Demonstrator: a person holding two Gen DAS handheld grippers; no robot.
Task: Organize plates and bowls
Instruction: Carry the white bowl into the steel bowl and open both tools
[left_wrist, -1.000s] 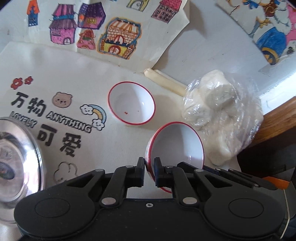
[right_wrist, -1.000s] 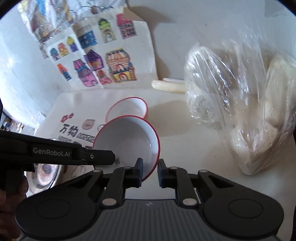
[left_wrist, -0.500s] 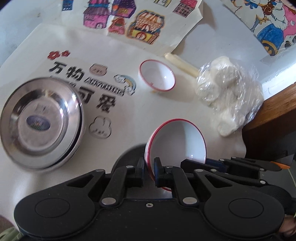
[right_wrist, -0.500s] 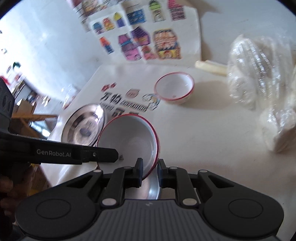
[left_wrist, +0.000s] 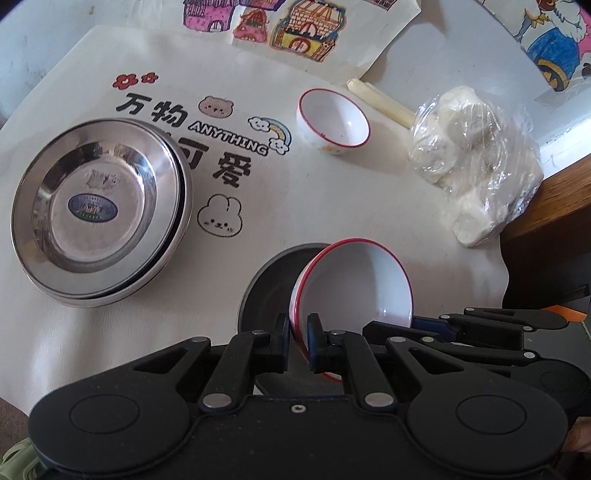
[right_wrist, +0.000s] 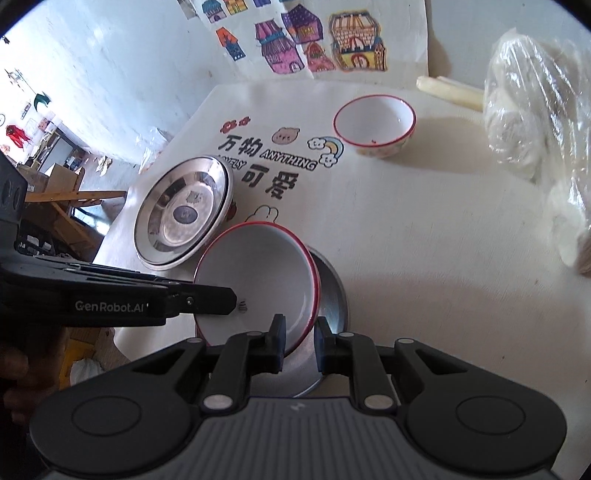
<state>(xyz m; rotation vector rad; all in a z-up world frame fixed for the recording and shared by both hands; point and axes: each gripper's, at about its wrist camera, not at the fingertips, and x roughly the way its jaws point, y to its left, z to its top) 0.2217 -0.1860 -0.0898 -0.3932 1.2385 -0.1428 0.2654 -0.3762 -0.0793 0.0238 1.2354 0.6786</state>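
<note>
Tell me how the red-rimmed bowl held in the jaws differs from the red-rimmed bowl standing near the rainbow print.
The held bowl is tilted on edge and off the cloth; the standing bowl sits upright on it. The held bowl is pinched at its rim by the left gripper and right gripper; the standing bowl is untouched. The standing bowl has red specks inside; the held bowl looks clean. Both are white with red rims.

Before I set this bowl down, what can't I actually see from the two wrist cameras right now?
- The dark plate under the held bowl: mostly covered by the bowl and gripper bodies in both views.
- How many steel plates are stacked: only rims show.
- The far bowl's specks: too small to identify.
- The bag's contents: blurred by plastic in the left view, cut off at the right view's edge.
</note>
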